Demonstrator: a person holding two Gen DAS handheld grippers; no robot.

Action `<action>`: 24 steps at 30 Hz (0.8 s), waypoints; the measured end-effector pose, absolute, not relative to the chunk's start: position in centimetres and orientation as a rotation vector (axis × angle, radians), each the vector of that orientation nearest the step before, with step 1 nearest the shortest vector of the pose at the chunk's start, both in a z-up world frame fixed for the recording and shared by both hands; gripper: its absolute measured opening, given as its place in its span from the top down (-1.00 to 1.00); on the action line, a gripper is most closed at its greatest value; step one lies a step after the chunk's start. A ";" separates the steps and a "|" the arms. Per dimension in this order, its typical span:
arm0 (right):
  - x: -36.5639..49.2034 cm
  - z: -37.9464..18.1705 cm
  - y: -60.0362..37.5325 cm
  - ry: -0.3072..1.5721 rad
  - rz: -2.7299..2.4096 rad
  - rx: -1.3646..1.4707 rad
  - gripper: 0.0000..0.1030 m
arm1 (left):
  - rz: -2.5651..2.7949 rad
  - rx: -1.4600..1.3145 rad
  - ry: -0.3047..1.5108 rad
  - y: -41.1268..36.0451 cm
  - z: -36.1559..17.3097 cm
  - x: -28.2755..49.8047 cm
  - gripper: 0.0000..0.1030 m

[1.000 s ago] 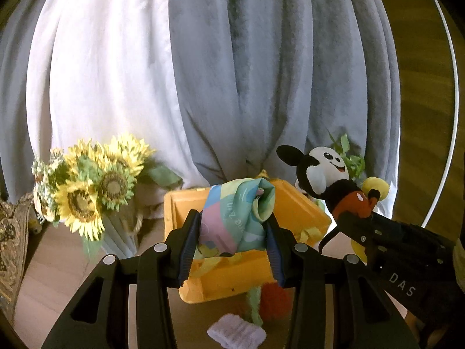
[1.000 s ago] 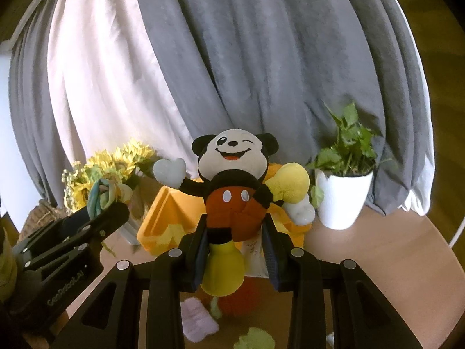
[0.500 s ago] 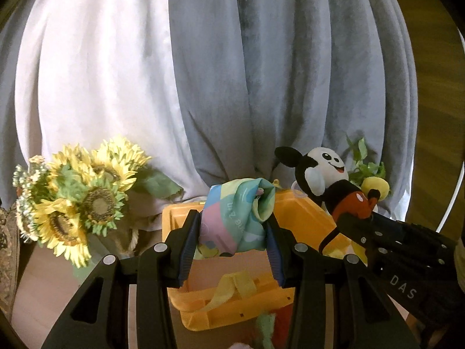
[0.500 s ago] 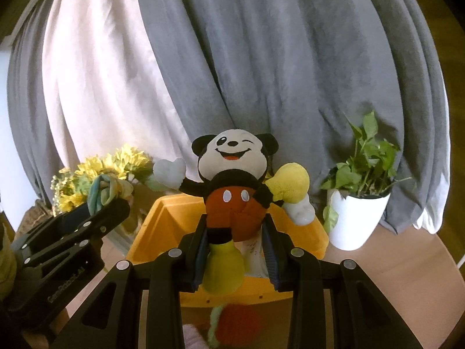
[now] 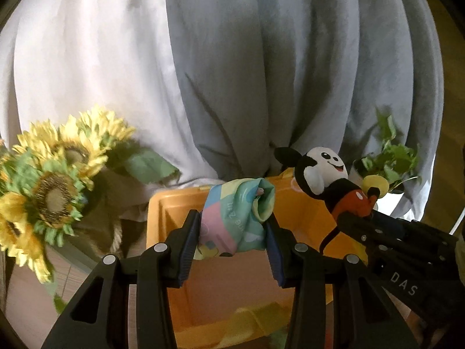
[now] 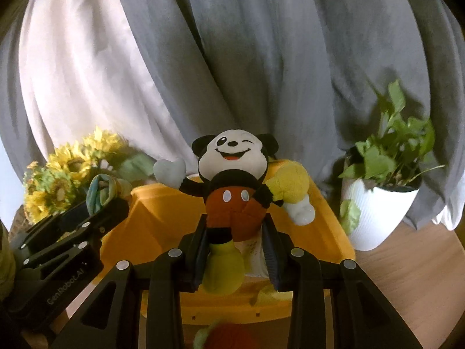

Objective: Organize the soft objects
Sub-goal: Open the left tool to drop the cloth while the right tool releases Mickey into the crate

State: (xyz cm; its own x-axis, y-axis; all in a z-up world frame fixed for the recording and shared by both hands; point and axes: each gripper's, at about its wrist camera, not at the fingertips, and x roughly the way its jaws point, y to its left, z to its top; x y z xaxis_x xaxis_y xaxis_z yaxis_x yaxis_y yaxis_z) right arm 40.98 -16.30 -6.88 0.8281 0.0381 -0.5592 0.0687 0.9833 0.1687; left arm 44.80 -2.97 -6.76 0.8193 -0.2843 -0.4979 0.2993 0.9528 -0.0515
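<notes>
Left wrist cam: left gripper (image 5: 232,229) squeezes rolled cloth (image 5: 237,218) btwn jaws, right gripper (image 6: 235,247) squeezes mouse toy (image 6: 232,192), yellow bin (image 6: 151,221) just past both.

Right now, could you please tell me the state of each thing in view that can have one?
Left gripper: shut on the pastel cloth.
Pastel cloth: bunched, held over the bin.
Right gripper: shut on the mouse plush.
Mouse plush: upright, gripped at the hips, above the bin.
Yellow bin: open; a yellow piece lies inside.
Potted plant: upright beside the bin.
Sunflowers: standing left of the bin.
</notes>
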 end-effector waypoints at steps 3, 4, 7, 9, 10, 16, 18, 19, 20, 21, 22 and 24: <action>42.2 -7.8 -16.3 0.617 -0.017 0.188 0.32 | -0.307 0.035 0.543 -3.0 -7.7 46.0 0.17; 42.5 -8.1 -16.3 0.622 -0.019 0.186 0.32 | -0.307 0.036 0.546 -3.0 -8.0 46.3 0.17; 43.7 -8.9 -16.5 0.643 -0.018 0.183 0.31 | -0.300 0.040 0.562 -3.1 -8.8 47.2 0.16; 44.5 -9.5 -16.6 0.660 -0.018 0.185 0.29 | -0.291 0.040 0.572 -3.2 -9.2 47.6 0.14; 44.9 -9.7 -16.6 0.669 -0.016 0.186 0.28 | -0.290 0.038 0.580 -3.1 -9.4 47.7 0.09; 46.3 -11.0 -16.9 0.732 -0.030 0.201 0.09 | -0.276 0.033 0.599 -3.1 -10.0 48.1 -0.30; 46.2 -11.1 -17.0 0.735 -0.036 0.191 -0.03 | -0.273 0.032 0.596 -3.0 -9.8 47.8 -0.33; 46.1 -11.1 -17.1 0.724 -0.035 0.186 -0.05 | -0.269 0.030 0.593 -3.0 -9.7 47.7 -0.34; 45.8 -10.9 -17.1 0.716 -0.041 0.184 -0.08 | -0.266 0.027 0.592 -2.9 -9.6 47.7 -0.36; 45.7 -10.7 -17.1 0.710 -0.046 0.181 -0.11 | -0.259 0.022 0.589 -2.7 -9.4 47.5 -0.36; 45.5 -10.6 -17.2 0.704 -0.049 0.177 -0.12 | -0.255 0.018 0.588 -2.6 -9.2 47.3 -0.38; 45.1 -10.1 -17.2 0.690 -0.058 0.174 -0.12 | -0.248 0.013 0.582 -2.3 -8.8 46.8 -0.41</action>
State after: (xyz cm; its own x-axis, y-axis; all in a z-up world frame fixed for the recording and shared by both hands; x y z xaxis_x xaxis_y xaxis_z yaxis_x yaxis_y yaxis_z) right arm 45.12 -17.22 -10.15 0.7701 0.0042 -0.6379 0.1111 0.9838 0.1405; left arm 46.79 -2.34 -8.83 0.8065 -0.2284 -0.5453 0.2360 0.9701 -0.0573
